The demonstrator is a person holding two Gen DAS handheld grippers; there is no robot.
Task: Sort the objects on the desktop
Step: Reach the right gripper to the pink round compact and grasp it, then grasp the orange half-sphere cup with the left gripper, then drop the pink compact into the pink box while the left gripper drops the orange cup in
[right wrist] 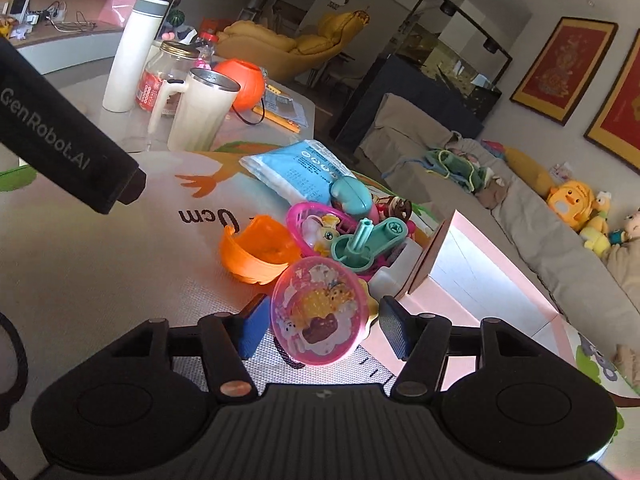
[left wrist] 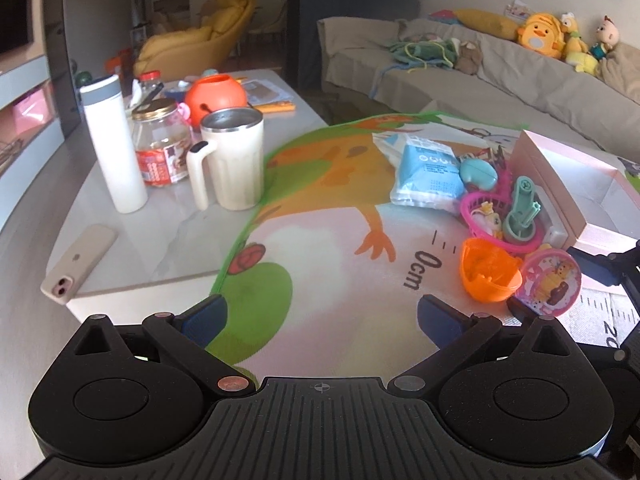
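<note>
The right gripper [right wrist: 324,326] stands wide open around the round pink translucent plastic disc [right wrist: 318,312] — no pad touching. The left gripper [left wrist: 320,312] gapes empty over bare mat; an open pink cardboard box [right wrist: 480,276] sits at 2 o'clock.

Setting: home living room. Long grey fabric-covered sofa [left wrist: 500,80] carries yellow duck plush toys [left wrist: 540,36]. Beyond the sofa's far end, a yellow padded recliner armchair [left wrist: 192,46]. Red gold-framed pictures [right wrist: 564,70] hang on the wall above the sofa. Pale marble bench [left wrist: 160,216] in front holds a cream mug [left wrist: 234,160] and children's toys.
</note>
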